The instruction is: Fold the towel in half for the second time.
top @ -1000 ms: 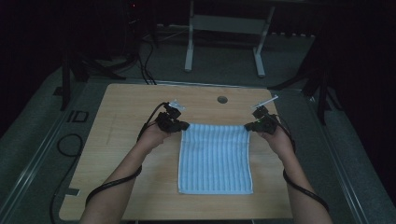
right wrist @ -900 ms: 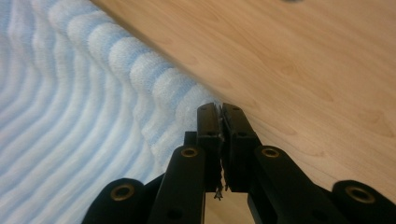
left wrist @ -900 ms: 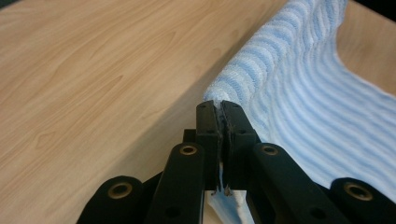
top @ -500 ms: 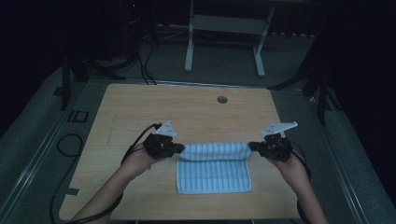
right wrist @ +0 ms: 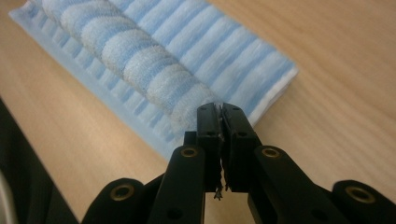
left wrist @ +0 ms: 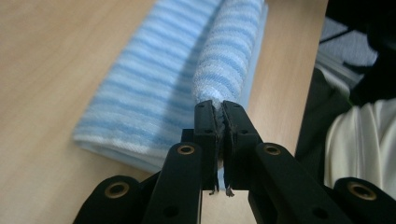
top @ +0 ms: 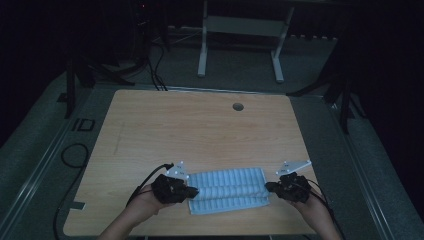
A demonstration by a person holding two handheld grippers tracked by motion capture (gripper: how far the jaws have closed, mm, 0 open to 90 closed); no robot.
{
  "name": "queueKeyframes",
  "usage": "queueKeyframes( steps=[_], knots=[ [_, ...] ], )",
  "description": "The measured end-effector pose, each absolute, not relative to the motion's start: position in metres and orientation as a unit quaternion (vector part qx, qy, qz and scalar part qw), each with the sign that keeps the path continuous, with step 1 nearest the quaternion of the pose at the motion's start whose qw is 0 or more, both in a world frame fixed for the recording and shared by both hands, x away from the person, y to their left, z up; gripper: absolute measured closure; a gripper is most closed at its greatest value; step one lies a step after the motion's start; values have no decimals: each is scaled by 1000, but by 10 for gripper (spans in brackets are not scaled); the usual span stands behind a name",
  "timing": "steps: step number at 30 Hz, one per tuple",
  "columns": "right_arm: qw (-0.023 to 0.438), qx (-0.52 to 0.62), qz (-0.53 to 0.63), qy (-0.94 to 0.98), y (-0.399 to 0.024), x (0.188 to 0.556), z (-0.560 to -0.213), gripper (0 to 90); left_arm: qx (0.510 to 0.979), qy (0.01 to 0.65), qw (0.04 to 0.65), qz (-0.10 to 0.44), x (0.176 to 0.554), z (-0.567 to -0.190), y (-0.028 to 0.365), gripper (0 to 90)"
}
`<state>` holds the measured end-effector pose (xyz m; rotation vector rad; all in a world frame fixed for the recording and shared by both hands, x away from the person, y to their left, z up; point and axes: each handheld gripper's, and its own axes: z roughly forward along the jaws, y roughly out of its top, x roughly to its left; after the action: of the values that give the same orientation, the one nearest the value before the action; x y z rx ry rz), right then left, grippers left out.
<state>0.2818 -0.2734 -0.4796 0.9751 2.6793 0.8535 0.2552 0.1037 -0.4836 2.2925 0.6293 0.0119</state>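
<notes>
Since a second before, both hands had drawn the far edge of the blue-and-white striped towel toward the person, so the towel, then spread flat, lay folded over itself in a narrow band near the front edge of the wooden table. The left gripper and right gripper were each clamped on a corner of the upper layer (jaws pinched tight on the cloth). That layer bulged as a ribbed terry roll above the flat one. No legible writing showed on it
</notes>
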Motion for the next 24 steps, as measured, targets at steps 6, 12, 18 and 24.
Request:
queueKeyframes(
  steps=[6, 12, 18, 24],
  knots=[
    [65, 330, 273, 901, -277, 270, -488, 760, 916, 230, 329, -29, 237, -500, 98, 698],
    [80, 332, 299, 891, -279, 267, -471, 641, 912, 247, 326, 6, 243, -485, 104, 499],
    [70, 322, 304, 894, -259, 285, -477, 569, 906, 257, 336, 10, 261, -493, 86, 431],
    [67, 323, 277, 902, -244, 310, -507, 532, 919, 251, 302, 10, 277, -518, 70, 394]
  ],
)
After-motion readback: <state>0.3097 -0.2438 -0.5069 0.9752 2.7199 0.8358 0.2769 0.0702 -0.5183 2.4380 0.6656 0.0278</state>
